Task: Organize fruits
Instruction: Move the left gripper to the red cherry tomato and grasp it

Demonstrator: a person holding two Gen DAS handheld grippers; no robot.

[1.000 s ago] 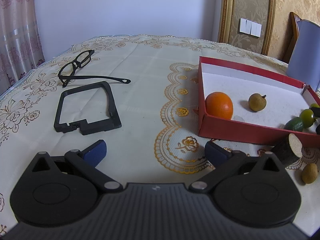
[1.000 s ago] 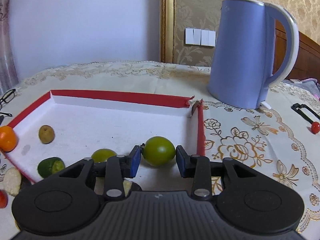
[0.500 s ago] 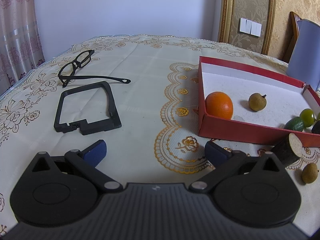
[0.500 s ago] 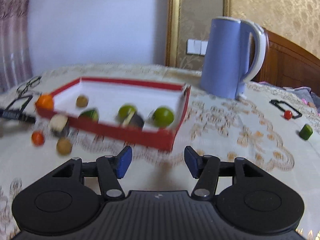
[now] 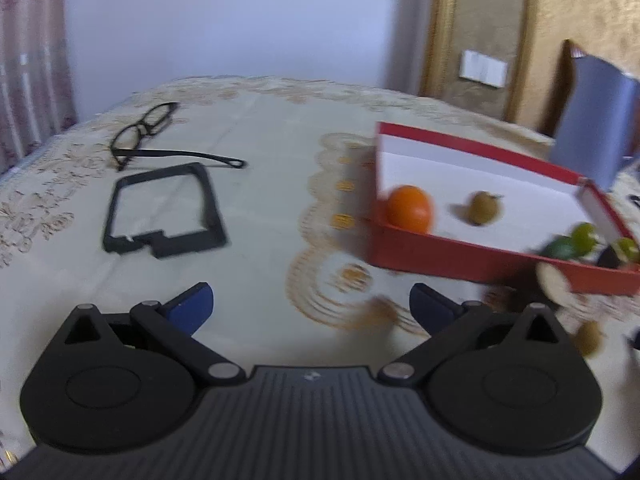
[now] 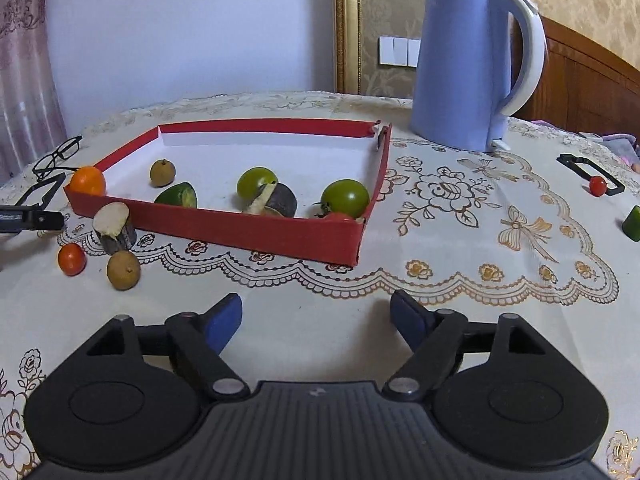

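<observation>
A red tray [image 6: 256,231] [image 5: 448,254] holds an orange [image 6: 87,180] [image 5: 409,208], a brown longan [image 6: 162,172] [image 5: 483,209], a green cucumber piece [image 6: 177,195], a green tomato [image 6: 255,181], a dark cut piece [image 6: 276,200] and another green tomato [image 6: 345,198]. Outside its near left corner lie a cut root piece [image 6: 114,227], a red cherry tomato [image 6: 72,259] and a longan [image 6: 123,269]. My right gripper [image 6: 316,318] is open and empty, in front of the tray. My left gripper [image 5: 310,306] is open and empty, left of the tray.
A blue kettle [image 6: 468,68] stands behind the tray's right corner. A cherry tomato [image 6: 597,185] and a green piece [image 6: 633,222] lie far right by a black frame [image 6: 588,170]. Glasses [image 5: 144,130] and a black frame [image 5: 160,210] lie at the left.
My right gripper let go of the green tomato in the tray, drew back toward me and opened wider. My left gripper shifted slightly; its view is now blurred.
</observation>
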